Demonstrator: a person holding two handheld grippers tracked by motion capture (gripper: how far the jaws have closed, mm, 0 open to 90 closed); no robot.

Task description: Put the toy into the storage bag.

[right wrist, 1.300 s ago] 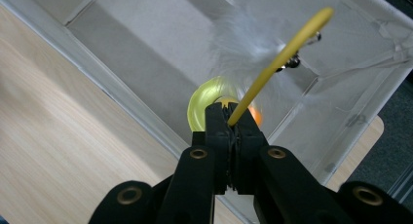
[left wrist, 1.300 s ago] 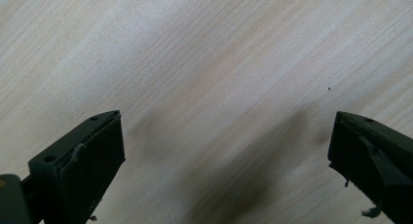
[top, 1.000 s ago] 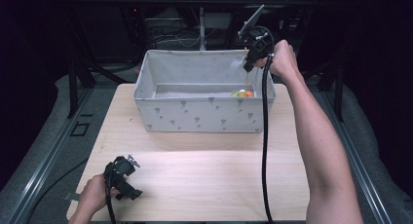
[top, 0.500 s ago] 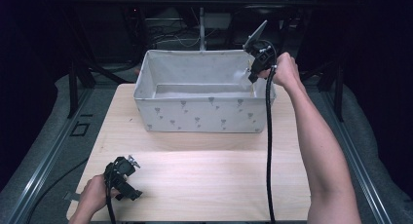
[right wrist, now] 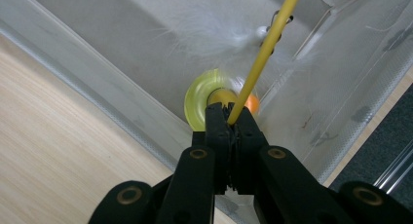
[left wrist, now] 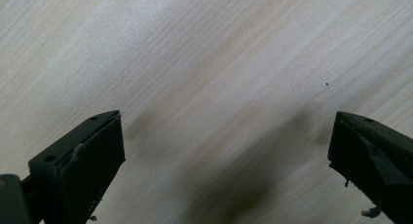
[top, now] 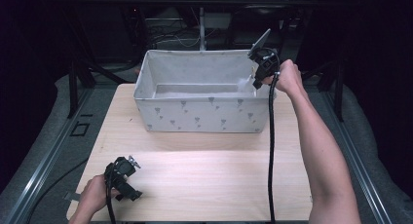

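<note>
Two tools are in sight, one in each hand. Right tool, at the upper right of the high view, hangs over the right end of the single grey fabric bin, with its jaws pressed together on a thin yellow rod. That rod is the one toy here: its long axis runs from the jaw tips at the centre of the right gripper view up toward the top edge, leaning right. At its pinched end sit one clear yellow disc and one small orange ball; near its far end white feathers spread over the bin's floor. The toy lies inside the bin, against its corner. Left tool sits low at the lower left of the high view, held close over the pale wooden worktop, its jaws spread wide with bare wood between them. Two black cables trail toward the bottom edge, one from each tool.
</note>
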